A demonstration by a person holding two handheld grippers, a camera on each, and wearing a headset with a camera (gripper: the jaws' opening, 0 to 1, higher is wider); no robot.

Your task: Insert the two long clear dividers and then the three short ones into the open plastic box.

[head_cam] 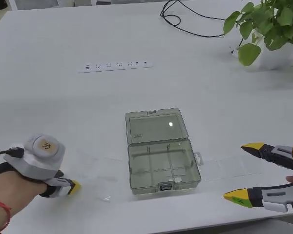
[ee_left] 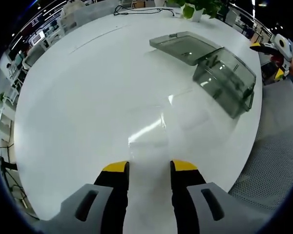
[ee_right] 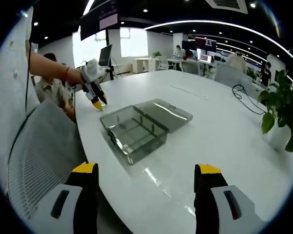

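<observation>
At the near left edge of the white bench (head_cam: 49,97), the left tongs (ee_left: 150,166) sit low over the surface, held in a hand with a red cord at the wrist. Their yellow-tipped jaws stand a narrow gap apart with nothing between them. Just ahead of the tips a clear flat piece (ee_left: 147,127) lies on the bench, showing mostly as glare; how many pieces lie there I cannot tell.

Toward the middle, near the front edge, stands the smoky grey plastic box (head_cam: 140,183), open, with its lid (head_cam: 156,126) swung back and lying flat behind it on the hinge. Faint lines cross the inside of the box in a grid, but whether these are dividers or only moulded slots I cannot tell.

Just right of the box, more clear strips (head_cam: 229,168) lie flat on the bench, between the box and the right tongs (head_cam: 242,171). Those jaws are spread wide and grip nothing, with the tips pointing toward the box.

Along the back of the bench lie a white power strip (head_cam: 115,65), a looped black cable (head_cam: 185,22) and, at the far right corner, a leafy potted plant (head_cam: 268,24).
</observation>
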